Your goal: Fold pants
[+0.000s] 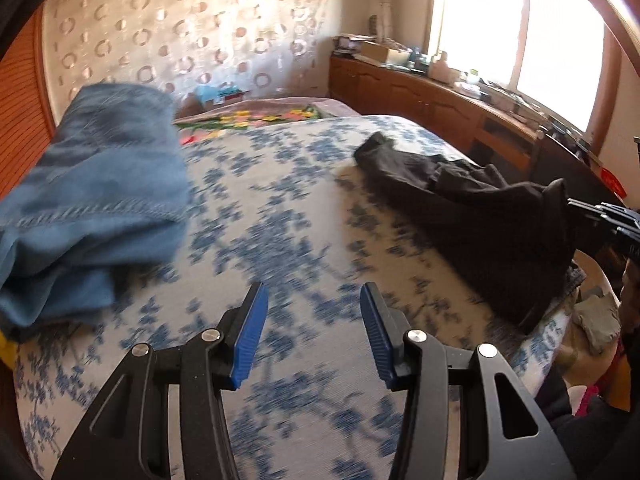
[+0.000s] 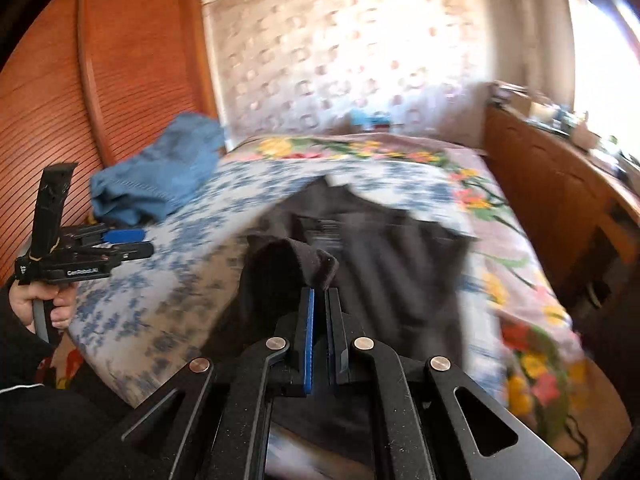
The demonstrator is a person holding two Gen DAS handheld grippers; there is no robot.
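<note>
The black pants [image 2: 360, 240] lie in a crumpled heap on the bed [image 1: 280, 208], on the side nearest the wooden cabinet [image 1: 420, 96], well apart from the blue jeans [image 1: 100, 184] that sit in a soft pile by the orange headboard [image 2: 132, 60]. The right gripper [image 2: 319, 320] has its fingers pressed together on one edge of the black pants, and a small hump of dark cloth sticks up just past the tips. The left gripper [image 1: 312, 332] has its fingers spread with nothing between them, and it hangs over the blue flower bedspread between the jeans and the black pants. What could go wrong: only a little bit of cloth looks pinched, so if the right gripper pulls fast, the edge could slip out and the pants would drop back in a heap. With just one corner held, the rest may drag and twist, and the legs could bunch up more. The pants could also slide off the side of the bed. The black pants look thin, soft and floppy, full of wrinkles, not flat at all, and nothing looks folded yet.
</note>
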